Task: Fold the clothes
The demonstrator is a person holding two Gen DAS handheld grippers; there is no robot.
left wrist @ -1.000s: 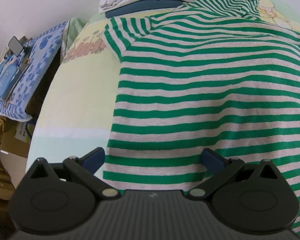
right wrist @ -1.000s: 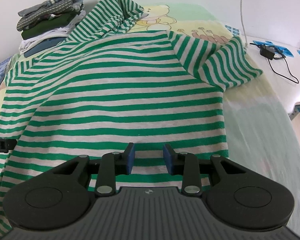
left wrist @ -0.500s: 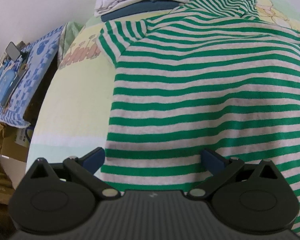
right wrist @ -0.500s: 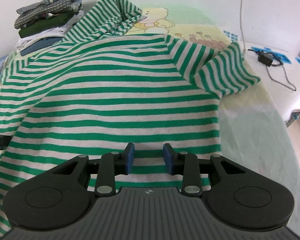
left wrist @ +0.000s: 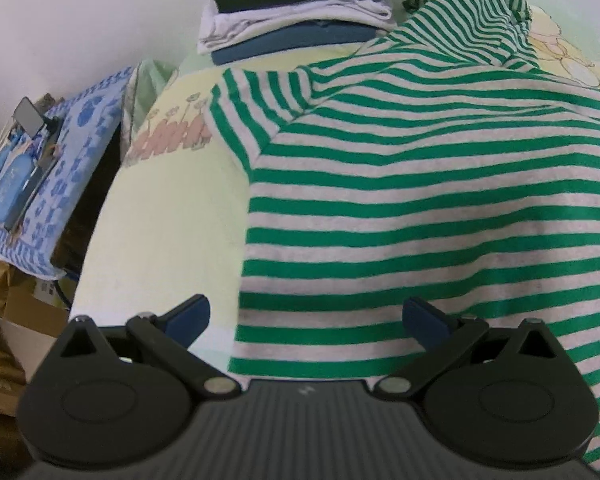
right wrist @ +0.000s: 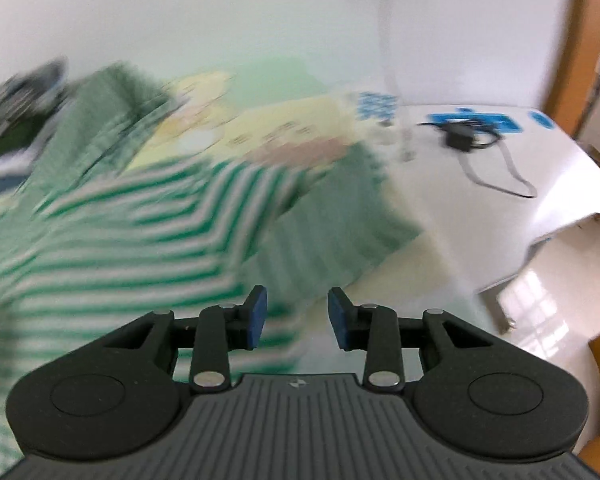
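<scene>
The green-and-white striped shirt (left wrist: 440, 208) lay spread flat on the pale yellow-green bed sheet (left wrist: 168, 216), and everything else is placed here against that shirt. The left gripper (left wrist: 306, 316) hovered over the shirt's near hem with its jaws spread wide and nothing between them; one blue-padded finger sat over bare sheet just off the shirt's left edge, the other over the stripes. A short sleeve (left wrist: 256, 112) stuck out from the shirt's far left corner. Beyond the far end of the shirt stood a stack of folded clothes (left wrist: 300, 12), dark garments on top, white and blue below, against a white wall. Off to the shirt's left, past the edge of the bed, a blue patterned cloth (left wrist: 72, 152) covered a surface with a few small items I could not identify. The right wrist view was heavily smeared by motion. The right gripper (right wrist: 296, 318) had its jaws parted with a clear gap and held nothing; it was over the shirt's right edge, where the striped fabric (right wrist: 148, 240) met the sheet. To the shirt's right stood a white table (right wrist: 500, 184) with a black cable and adapter (right wrist: 460, 136) on it.
</scene>
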